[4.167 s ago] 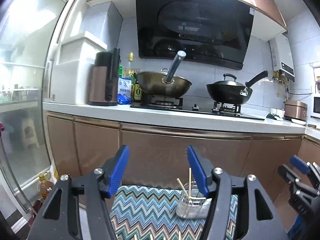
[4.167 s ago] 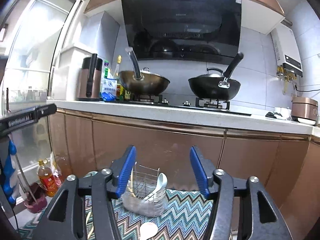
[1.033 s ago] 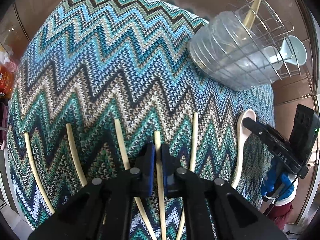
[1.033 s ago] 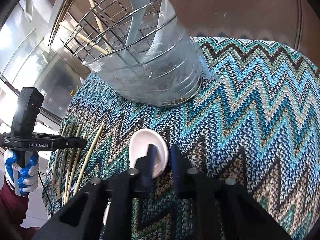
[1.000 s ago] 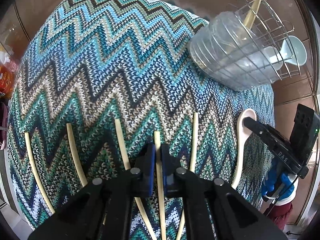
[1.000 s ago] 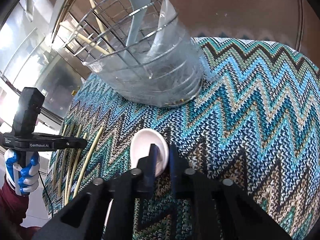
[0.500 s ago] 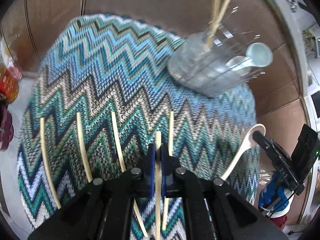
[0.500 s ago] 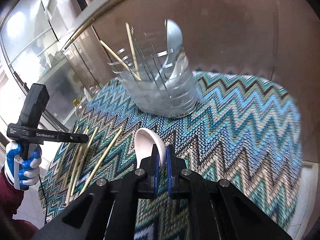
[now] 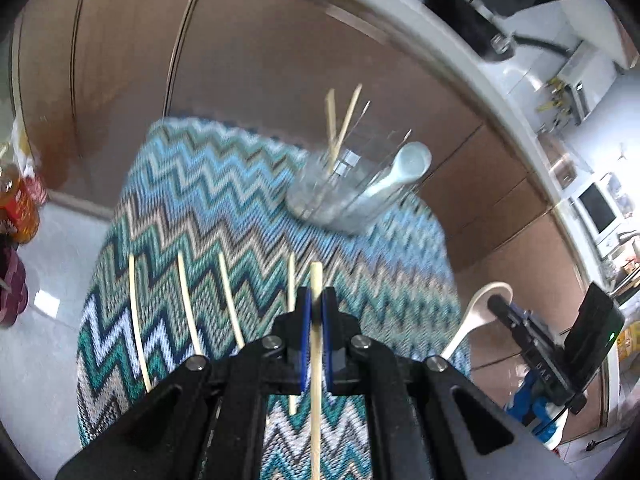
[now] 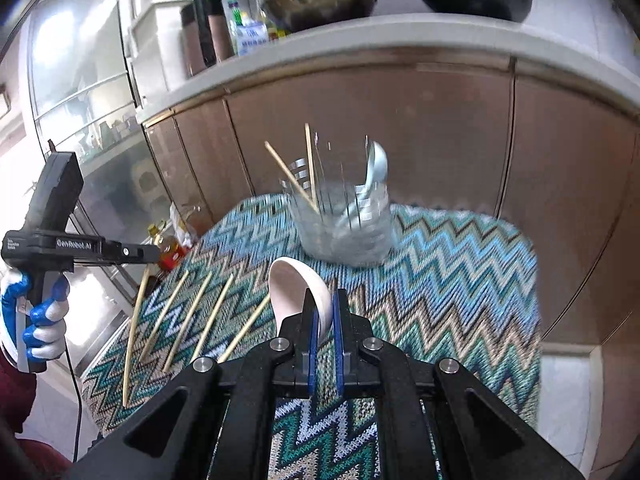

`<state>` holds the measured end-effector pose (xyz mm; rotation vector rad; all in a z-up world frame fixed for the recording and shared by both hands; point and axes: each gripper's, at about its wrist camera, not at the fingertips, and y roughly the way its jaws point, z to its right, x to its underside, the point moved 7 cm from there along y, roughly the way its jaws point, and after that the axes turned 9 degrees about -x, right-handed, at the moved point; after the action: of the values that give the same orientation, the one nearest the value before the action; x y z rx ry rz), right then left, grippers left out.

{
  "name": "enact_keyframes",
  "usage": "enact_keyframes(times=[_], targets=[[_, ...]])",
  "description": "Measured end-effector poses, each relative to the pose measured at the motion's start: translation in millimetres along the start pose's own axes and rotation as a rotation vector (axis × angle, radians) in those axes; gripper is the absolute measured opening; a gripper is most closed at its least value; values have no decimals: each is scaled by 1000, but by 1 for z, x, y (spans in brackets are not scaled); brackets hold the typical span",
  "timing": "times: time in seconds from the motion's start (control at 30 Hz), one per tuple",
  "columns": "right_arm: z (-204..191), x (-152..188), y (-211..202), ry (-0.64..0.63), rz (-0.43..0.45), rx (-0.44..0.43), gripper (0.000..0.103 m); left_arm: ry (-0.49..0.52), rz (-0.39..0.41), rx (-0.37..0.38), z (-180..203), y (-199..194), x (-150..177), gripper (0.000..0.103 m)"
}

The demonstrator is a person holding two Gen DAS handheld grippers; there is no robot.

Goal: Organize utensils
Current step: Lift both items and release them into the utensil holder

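Observation:
My left gripper [image 9: 315, 300] is shut on a pale wooden chopstick [image 9: 316, 280] and holds it above the zigzag-patterned cloth [image 9: 192, 216]. Several more chopsticks [image 9: 186, 300] lie on the cloth below. My right gripper [image 10: 324, 300] is shut on a white ceramic spoon [image 10: 294, 288], lifted off the cloth [image 10: 440, 280]. The wire utensil holder [image 9: 348, 196] stands at the cloth's far side with two chopsticks and a pale blue spoon [image 9: 408, 162] in it; it also shows in the right wrist view [image 10: 344, 220]. The left gripper also shows in the right wrist view [image 10: 152, 254].
Brown kitchen cabinets [image 10: 400, 120] under a white counter [image 10: 360, 40] stand right behind the cloth. Bottles [image 9: 18, 204] sit on the floor at the left. Woks sit on the stove above [image 10: 320, 4].
Both grippers have risen and tilted back from the cloth. The left one has lifted its chopstick clear; the right one has lifted the white spoon higher.

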<state>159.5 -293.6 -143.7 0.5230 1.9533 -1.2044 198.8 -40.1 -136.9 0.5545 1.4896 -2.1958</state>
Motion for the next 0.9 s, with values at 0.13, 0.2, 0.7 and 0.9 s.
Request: enact_keyframes(times=[0.13,0.2,0.7,0.9], targets=[[-8,-28,-20,-30,92,49,7,1,129,19,19,-31,-36,5],[-11,-47,-27,-48,150,77,7,11,209,29,33,-46,-60,5],[18,-166,40,-206,394,239,7,20,654,-72,105,-8,-217,5],[36,-166,91,-232,366,269,7,22,698,-139,98,52,-230,5]])
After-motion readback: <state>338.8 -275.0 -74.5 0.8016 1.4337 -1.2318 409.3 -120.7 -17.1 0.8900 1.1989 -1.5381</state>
